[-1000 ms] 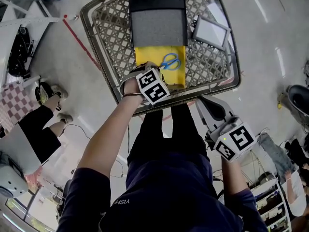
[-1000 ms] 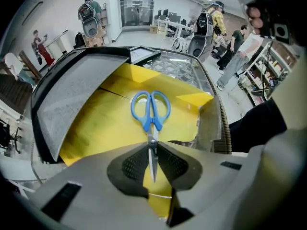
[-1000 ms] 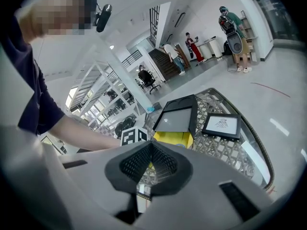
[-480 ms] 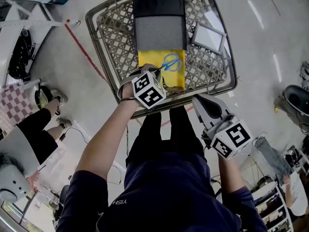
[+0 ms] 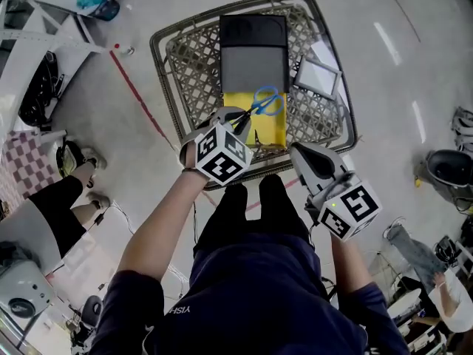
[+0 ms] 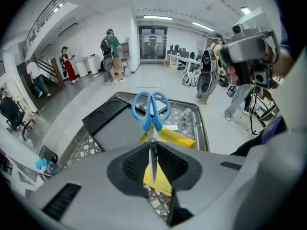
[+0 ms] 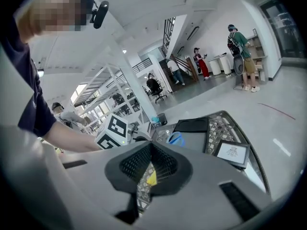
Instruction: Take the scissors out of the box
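Observation:
The blue-handled scissors (image 5: 264, 103) hang above the wire-mesh box (image 5: 167, 95), over a yellow sheet (image 5: 272, 129). My left gripper (image 5: 239, 121) is shut on their blades, handles pointing away. In the left gripper view the scissors (image 6: 151, 110) stick up from between the pads of the left gripper (image 6: 153, 150), with the box (image 6: 204, 128) below. My right gripper (image 5: 309, 158) hovers at the box's near right corner. In its own view the right gripper (image 7: 151, 150) has its pads together and nothing between them.
Inside the box lie a black and grey flat case (image 5: 253, 50) and a small picture frame (image 5: 316, 76). A red line (image 5: 137, 92) crosses the floor left of the box. A seated person's legs (image 5: 55, 198) are at the left. White shelving (image 5: 37, 43) stands at far left.
The left gripper has lifted the scissors up off the yellow sheet. The right gripper has risen a little and come closer to the box.

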The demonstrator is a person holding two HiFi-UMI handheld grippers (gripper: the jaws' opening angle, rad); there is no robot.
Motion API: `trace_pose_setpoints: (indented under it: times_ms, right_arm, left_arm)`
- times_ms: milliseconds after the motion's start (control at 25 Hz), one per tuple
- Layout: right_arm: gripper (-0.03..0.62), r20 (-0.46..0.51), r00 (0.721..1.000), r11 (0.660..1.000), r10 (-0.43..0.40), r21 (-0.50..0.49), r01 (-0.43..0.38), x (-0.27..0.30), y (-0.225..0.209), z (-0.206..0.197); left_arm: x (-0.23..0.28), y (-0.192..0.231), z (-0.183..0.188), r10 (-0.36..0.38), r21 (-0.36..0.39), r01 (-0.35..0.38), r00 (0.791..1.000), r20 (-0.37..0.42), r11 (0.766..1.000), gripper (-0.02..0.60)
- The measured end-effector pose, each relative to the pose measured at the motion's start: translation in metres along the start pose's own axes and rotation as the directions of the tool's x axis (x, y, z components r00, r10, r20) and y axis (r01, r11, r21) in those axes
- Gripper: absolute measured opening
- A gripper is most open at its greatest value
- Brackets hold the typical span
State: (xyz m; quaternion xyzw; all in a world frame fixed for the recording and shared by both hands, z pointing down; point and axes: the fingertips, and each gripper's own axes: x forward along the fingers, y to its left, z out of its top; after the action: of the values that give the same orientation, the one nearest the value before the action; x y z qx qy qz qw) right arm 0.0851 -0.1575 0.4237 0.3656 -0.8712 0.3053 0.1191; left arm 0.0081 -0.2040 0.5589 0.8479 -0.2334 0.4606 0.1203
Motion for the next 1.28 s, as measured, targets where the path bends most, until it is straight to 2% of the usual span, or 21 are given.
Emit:
trace_pose_setpoints:
  times_ms: [200, 480, 760, 1080, 1280]
  right_arm:
    - [0.017, 0.034, 0.999, 0.999, -0.010, -0.051, 0.011, -0.002, 0.012, 0.023]
    - [0.017, 0.072, 0.997, 0.992, -0.019, -0.122, 0.027, -0.003, 0.044, 0.048]
    - [0.017, 0.110, 0.994, 0.981, -0.021, -0.190, 0.042, -0.006, 0.060, 0.067]
    - [0.017, 0.128, 0.992, 0.972, -0.014, -0.229, 0.043, -0.008, 0.067, 0.076]
    - [0.017, 0.124, 0.992, 0.967, -0.009, -0.250, 0.040, -0.006, 0.069, 0.085]
  left_arm:
    - [-0.043, 0.005, 0.023, 0.036, -0.023, -0.034, 0.995, 0.098, 0.999, 0.072]
    - [-0.107, 0.003, 0.037, 0.065, -0.048, -0.056, 0.975, 0.214, 0.997, 0.072]
    - [-0.149, 0.000, 0.047, 0.091, -0.098, -0.063, 0.941, 0.327, 0.993, 0.072]
    - [-0.180, -0.001, 0.056, 0.132, -0.125, -0.088, 0.906, 0.402, 0.988, 0.072]
    - [-0.199, 0.008, 0.067, 0.154, -0.147, -0.096, 0.875, 0.459, 0.984, 0.072]
